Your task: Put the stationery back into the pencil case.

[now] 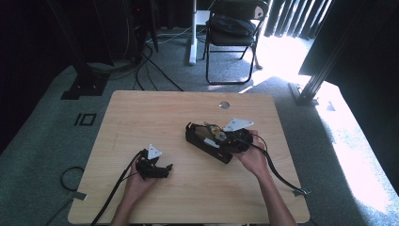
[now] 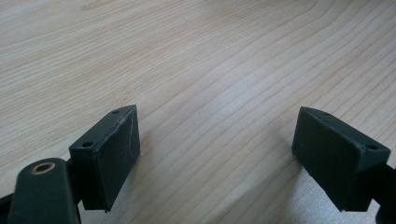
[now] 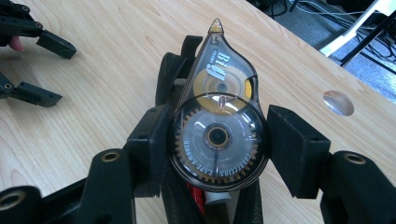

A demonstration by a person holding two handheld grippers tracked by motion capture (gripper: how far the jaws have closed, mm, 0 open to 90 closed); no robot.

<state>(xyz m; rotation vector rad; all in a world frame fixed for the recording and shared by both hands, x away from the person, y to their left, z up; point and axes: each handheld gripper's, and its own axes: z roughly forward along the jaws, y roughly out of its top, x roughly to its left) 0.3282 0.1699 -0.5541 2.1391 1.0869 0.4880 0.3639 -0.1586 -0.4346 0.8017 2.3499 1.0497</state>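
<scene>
A clear correction tape dispenser [image 3: 218, 135] with a yellow spool sits between the jaws of my right gripper [image 3: 217, 121], which is shut on its round body. It hangs just over an open black pencil case [image 3: 170, 74], tip pointing away. In the high view the pencil case [image 1: 200, 140] lies right of the table's centre, with the right gripper [image 1: 226, 139] over its near end. My left gripper [image 1: 164, 169] rests low at the front left, open and with nothing between its jaws [image 2: 217, 126]. The left gripper [image 3: 58, 74] also appears at the far left of the right gripper view.
The wooden table [image 1: 141, 117] has a round cable hole [image 1: 224, 104] near its back edge. A folding chair [image 1: 235, 33] and cables stand on the carpet behind. Black cables trail from both grippers over the front edge.
</scene>
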